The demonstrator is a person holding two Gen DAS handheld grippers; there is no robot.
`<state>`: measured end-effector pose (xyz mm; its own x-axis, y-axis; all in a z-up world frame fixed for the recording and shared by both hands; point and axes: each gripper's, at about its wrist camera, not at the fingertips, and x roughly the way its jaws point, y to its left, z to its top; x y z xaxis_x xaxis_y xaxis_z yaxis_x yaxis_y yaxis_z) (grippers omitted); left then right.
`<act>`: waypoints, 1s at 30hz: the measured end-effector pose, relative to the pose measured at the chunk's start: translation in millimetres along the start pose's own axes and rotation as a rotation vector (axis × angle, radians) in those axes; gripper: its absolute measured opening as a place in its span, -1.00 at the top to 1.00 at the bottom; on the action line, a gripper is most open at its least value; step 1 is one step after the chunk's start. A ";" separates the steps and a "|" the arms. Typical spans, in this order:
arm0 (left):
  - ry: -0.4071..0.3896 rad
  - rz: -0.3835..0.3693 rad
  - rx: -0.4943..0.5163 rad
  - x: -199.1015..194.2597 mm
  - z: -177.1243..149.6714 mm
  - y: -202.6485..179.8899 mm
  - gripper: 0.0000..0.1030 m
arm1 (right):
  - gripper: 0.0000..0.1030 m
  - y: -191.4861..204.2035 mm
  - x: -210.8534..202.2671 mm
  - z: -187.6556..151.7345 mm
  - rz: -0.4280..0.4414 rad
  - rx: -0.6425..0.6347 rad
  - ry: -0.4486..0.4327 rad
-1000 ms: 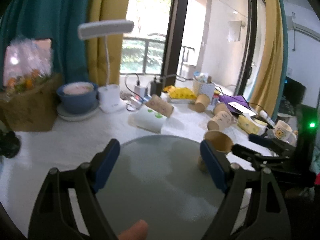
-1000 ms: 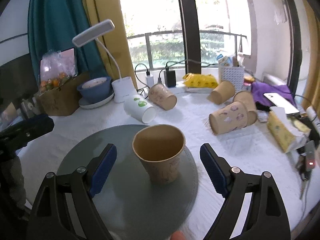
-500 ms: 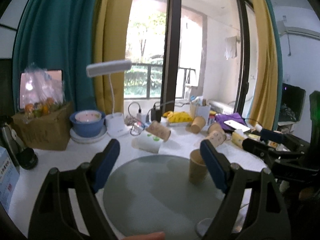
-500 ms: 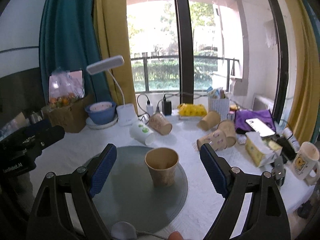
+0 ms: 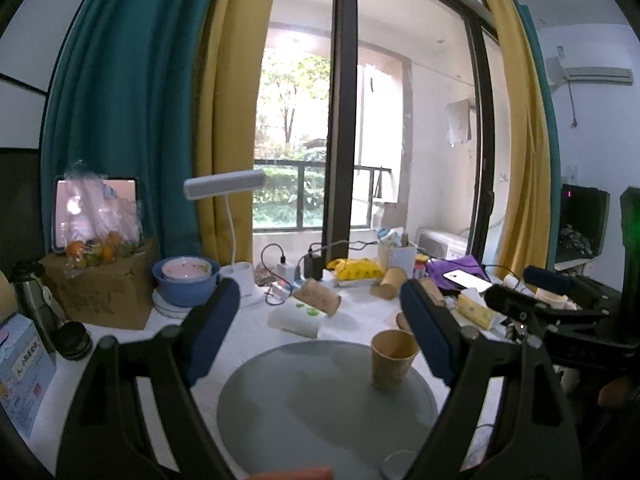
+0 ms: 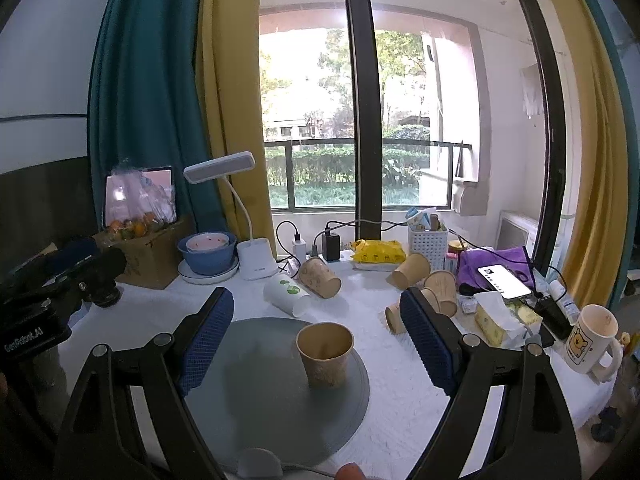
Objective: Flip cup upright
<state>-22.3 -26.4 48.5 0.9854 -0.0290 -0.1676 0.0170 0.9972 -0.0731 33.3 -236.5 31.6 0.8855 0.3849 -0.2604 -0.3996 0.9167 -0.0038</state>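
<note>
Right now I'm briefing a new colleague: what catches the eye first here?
A brown paper cup stands upright, mouth up, on the round grey mat. Behind it several paper cups lie tipped over on the white table. Each hand-held gripper hangs open, holding nothing.

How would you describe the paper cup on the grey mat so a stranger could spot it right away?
Find the round grey mat at the near edge of the white table. On its right part stands a brown paper cup, alone on the mat. It is upright with its mouth open to the ceiling, while several paper cups behind it lie on their sides.
</note>
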 end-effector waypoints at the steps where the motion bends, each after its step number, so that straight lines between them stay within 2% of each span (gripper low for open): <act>1: -0.001 0.001 -0.003 0.9 0.2 2.1 -0.62 | -0.70 0.2 0.0 0.2 0.000 -0.001 -0.001; 30: 0.001 -0.012 0.006 0.0 0.9 -1.9 -0.62 | -0.70 -2.2 0.7 -0.7 0.000 0.000 0.000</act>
<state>-22.2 -28.2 49.6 0.9849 -0.0413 -0.1682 0.0300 0.9972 -0.0690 34.6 -238.4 30.8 0.8854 0.3851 -0.2604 -0.3997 0.9166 -0.0036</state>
